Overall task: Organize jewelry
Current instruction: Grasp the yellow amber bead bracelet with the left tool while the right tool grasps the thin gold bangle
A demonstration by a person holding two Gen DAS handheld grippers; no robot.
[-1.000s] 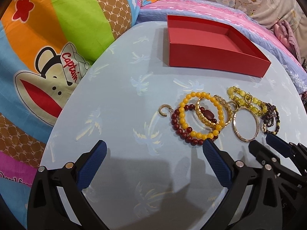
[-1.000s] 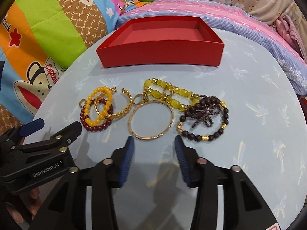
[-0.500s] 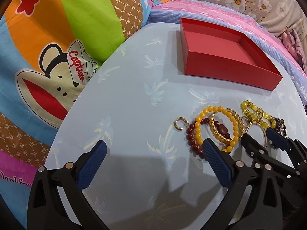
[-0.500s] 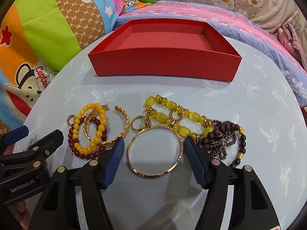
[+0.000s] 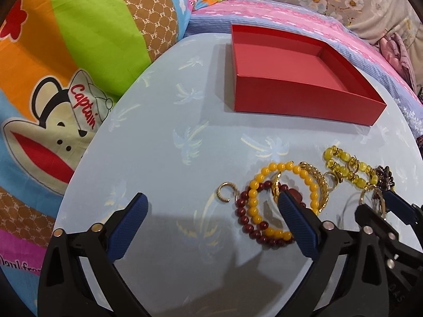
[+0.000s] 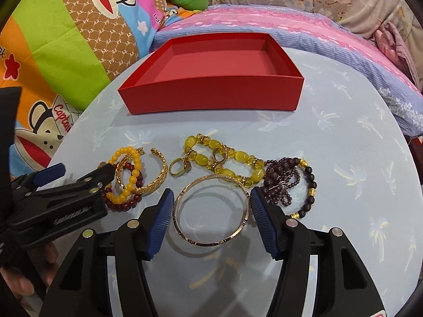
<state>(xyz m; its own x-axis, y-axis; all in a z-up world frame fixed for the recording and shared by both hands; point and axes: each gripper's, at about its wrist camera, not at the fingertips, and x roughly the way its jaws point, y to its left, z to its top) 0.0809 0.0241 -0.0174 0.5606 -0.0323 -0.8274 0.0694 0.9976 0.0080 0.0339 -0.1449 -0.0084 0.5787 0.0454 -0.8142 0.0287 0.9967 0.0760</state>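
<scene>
An empty red box (image 6: 211,84) stands at the back of the round blue table (image 6: 343,158). In front lie a gold bangle (image 6: 211,210), a yellow stone bracelet (image 6: 224,158), a dark purple bead bracelet (image 6: 290,182), a gold ring (image 6: 179,169), a gold cuff (image 6: 156,182), and orange and dark red bead bracelets (image 5: 264,206). My right gripper (image 6: 211,219) is open, its pads either side of the bangle. My left gripper (image 5: 211,219) is open, its right finger (image 5: 296,219) over the bead bracelets. A small gold hook (image 5: 224,191) lies by them.
Colourful cartoon bedding (image 5: 66,92) surrounds the table on the left. A pink and blue striped blanket (image 6: 290,26) lies behind the box. The left gripper also shows in the right wrist view (image 6: 74,182), held by a hand (image 6: 26,277).
Both grippers have moved forward toward the jewelry. The right gripper's fingers opened wider and now sit either side of the gold bangle. The left gripper's right finger now overlaps the bead bracelets.
</scene>
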